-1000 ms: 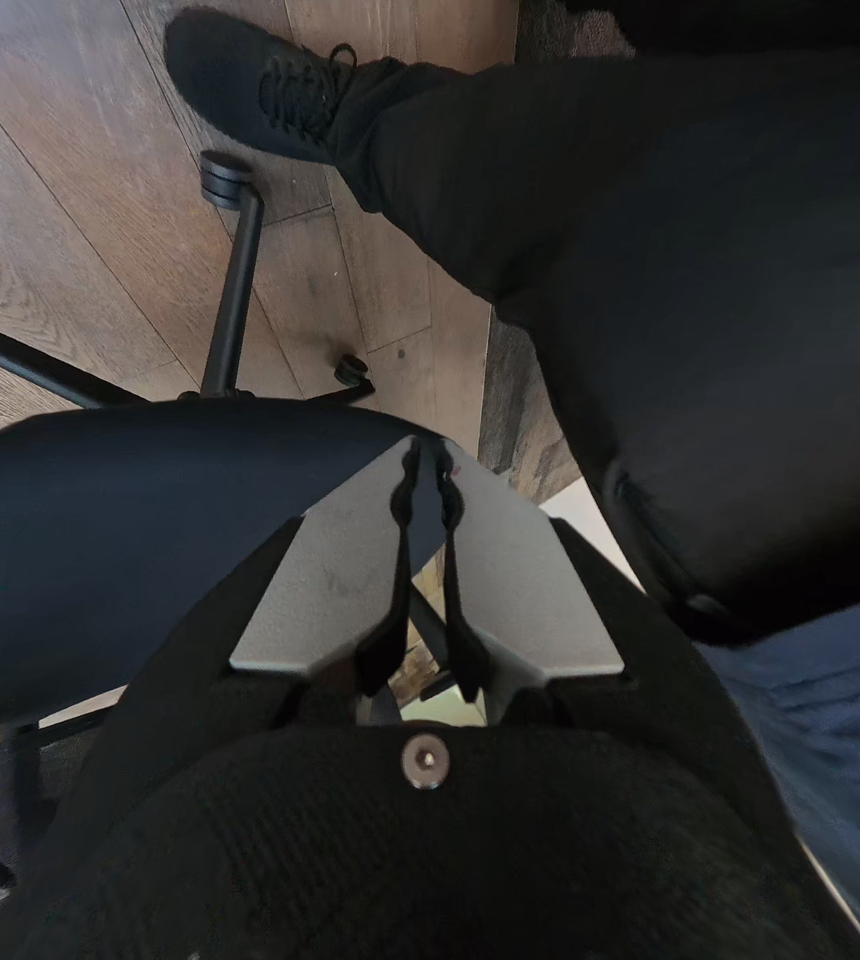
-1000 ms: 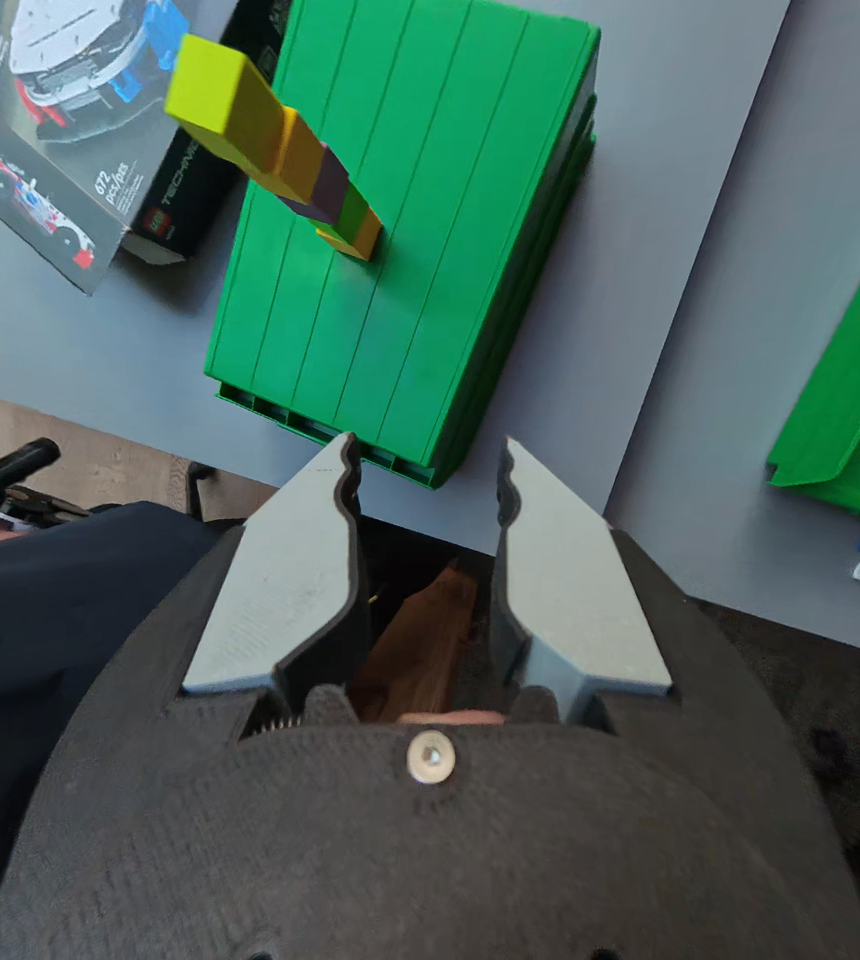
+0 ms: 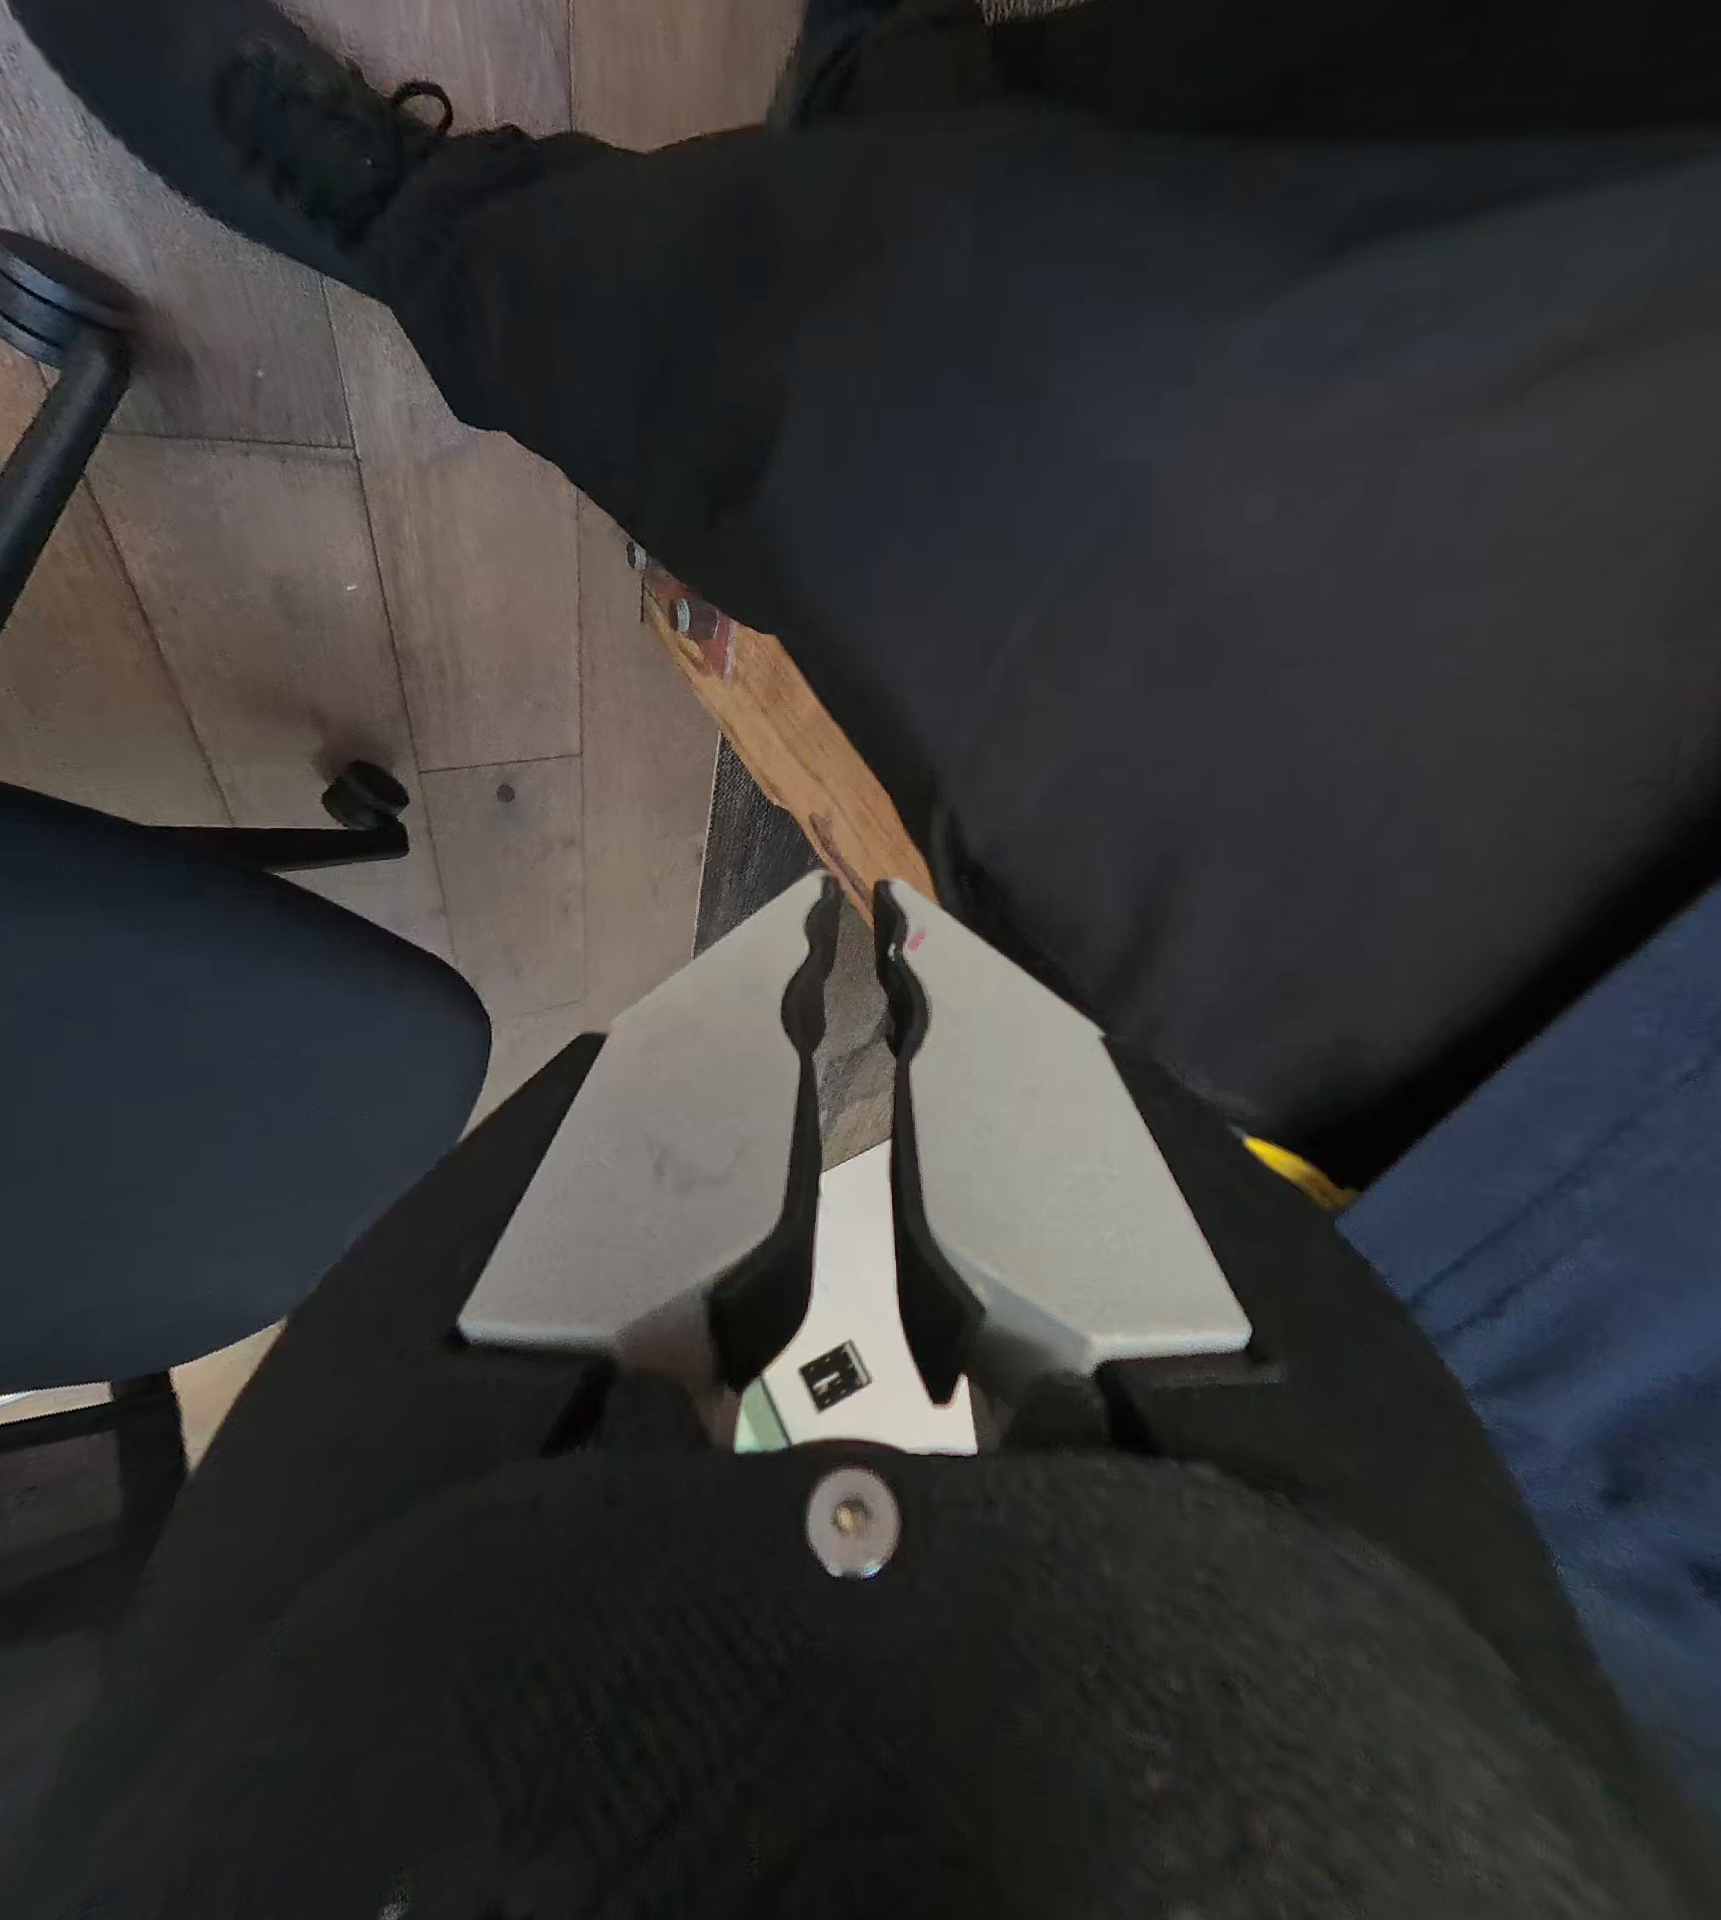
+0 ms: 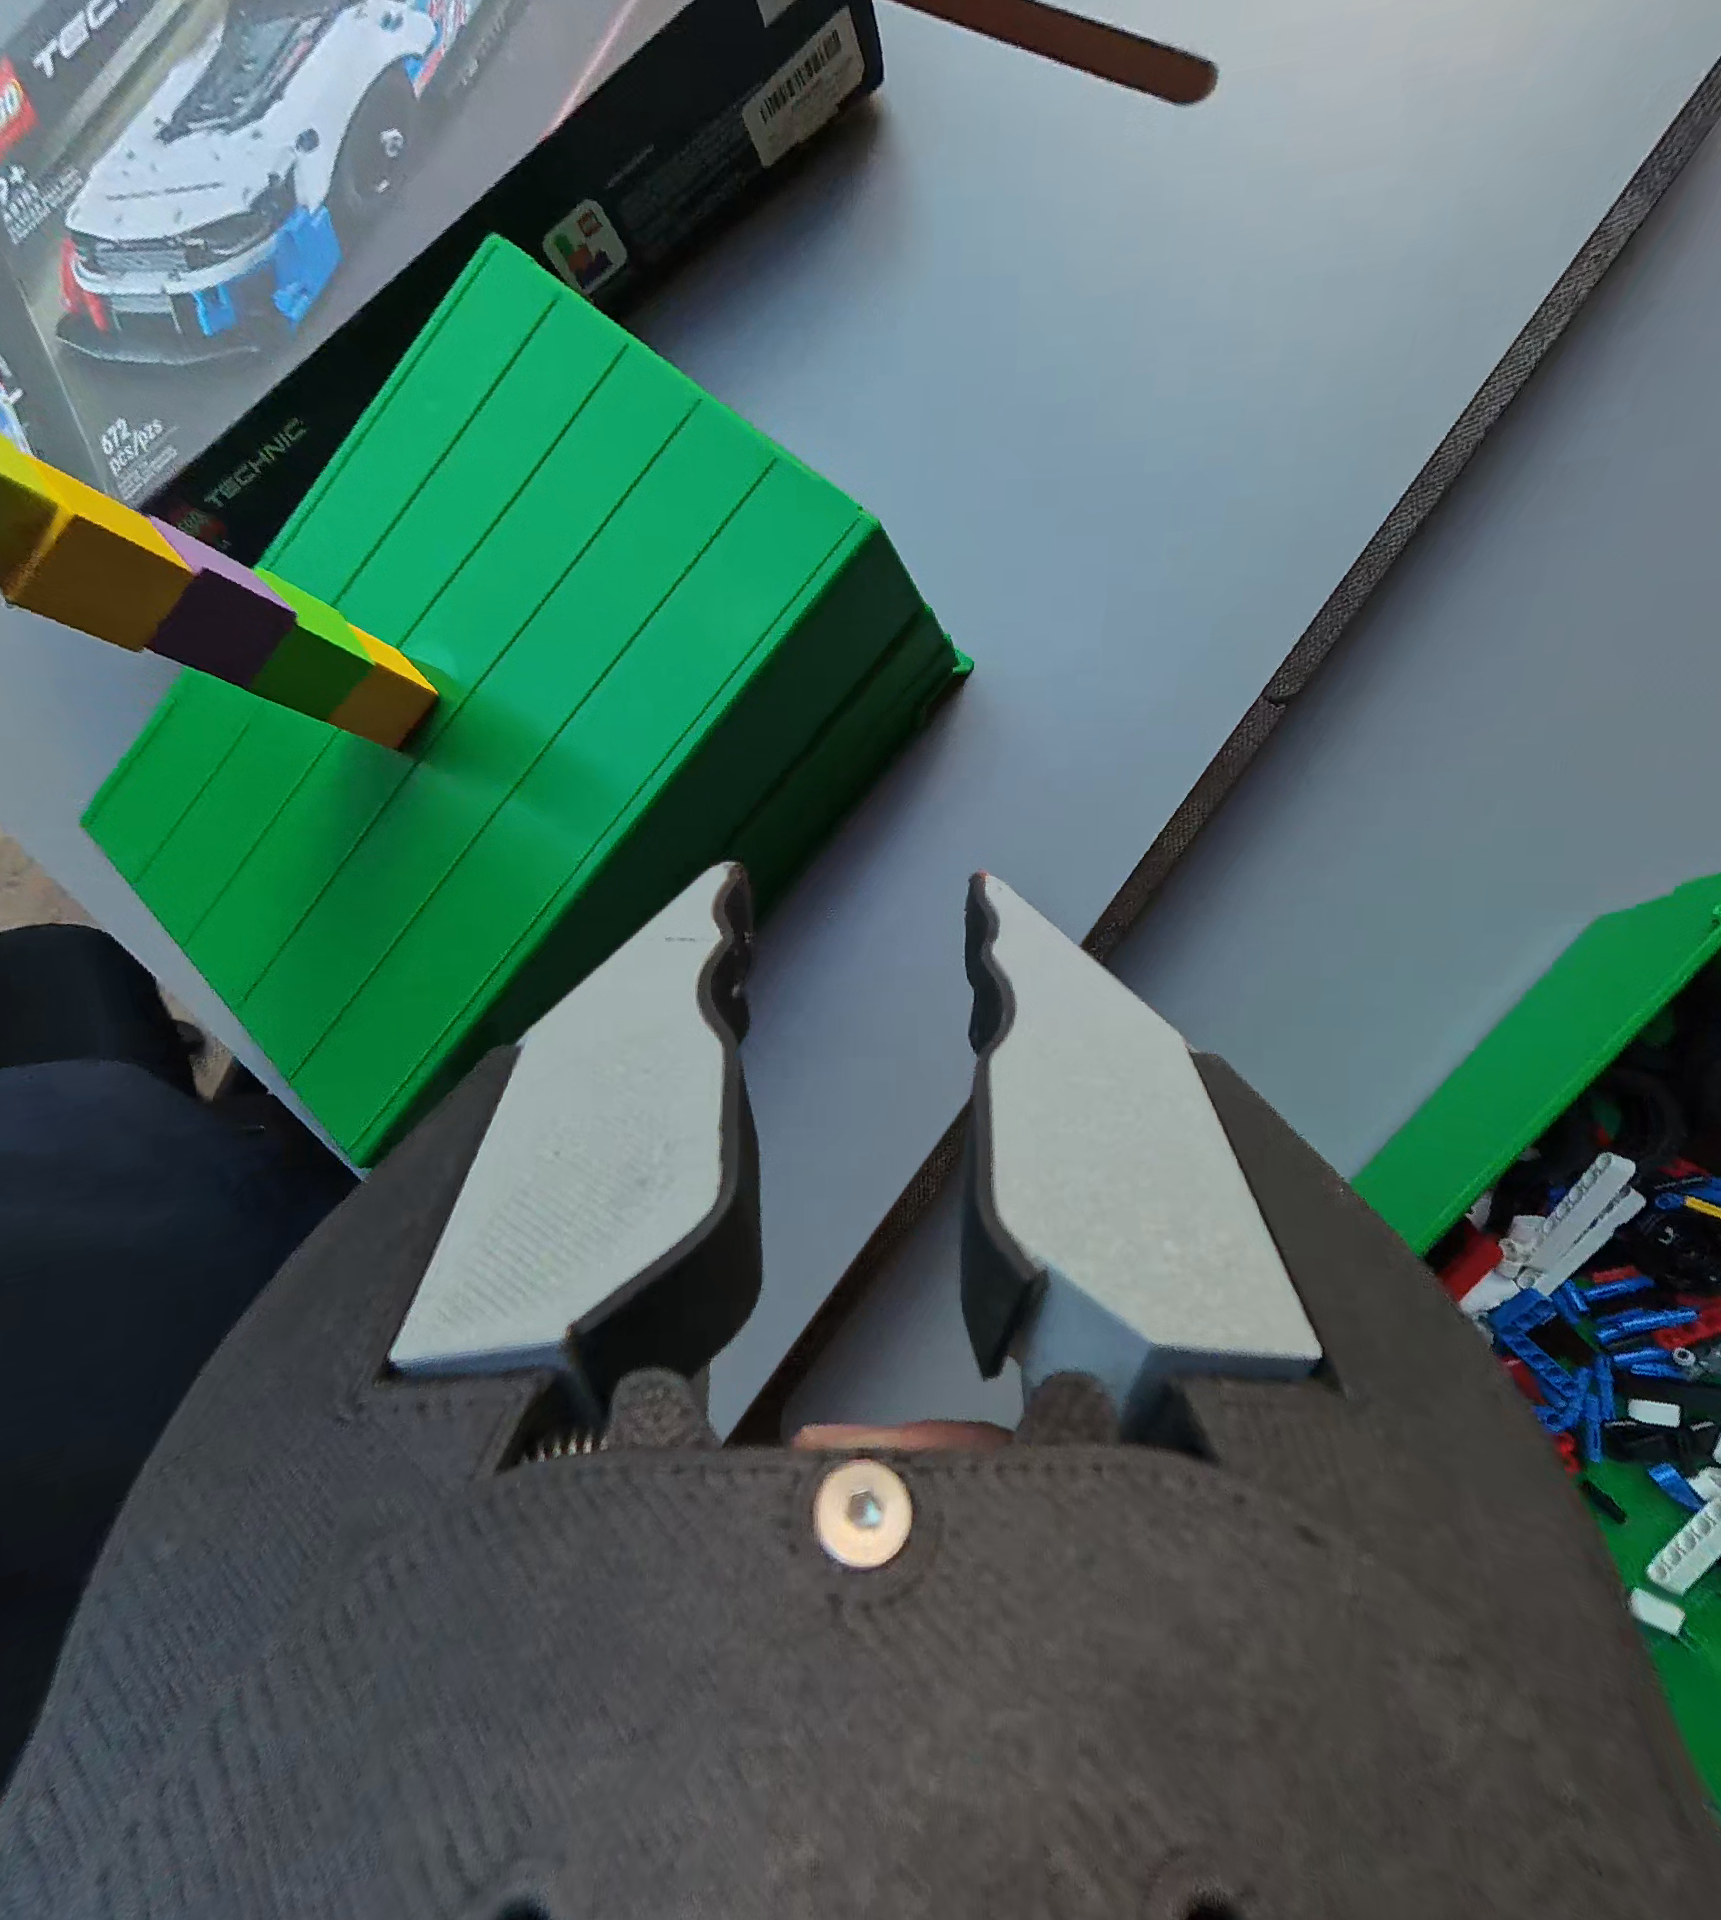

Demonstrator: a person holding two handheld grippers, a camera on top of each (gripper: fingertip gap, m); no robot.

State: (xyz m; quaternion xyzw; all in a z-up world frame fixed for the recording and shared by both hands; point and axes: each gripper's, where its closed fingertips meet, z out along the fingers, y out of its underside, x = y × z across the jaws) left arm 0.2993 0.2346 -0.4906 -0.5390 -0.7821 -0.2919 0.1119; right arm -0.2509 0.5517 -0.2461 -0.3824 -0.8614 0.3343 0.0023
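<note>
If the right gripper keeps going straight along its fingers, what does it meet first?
Probably the bare grey tabletop: the right gripper, open and empty, points just right of the green box. Depth is unclear.

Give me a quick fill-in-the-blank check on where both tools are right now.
1. The right tool hovers open over the grey ____, empty.
2. The stack of coloured blocks stands on the closed ____ box.
3. The open bin at right holds loose building ____.
4. The left tool points down at the ____, beside a dark trouser leg, nearly closed on nothing.

Missing words: table; green; pieces; floor
</note>
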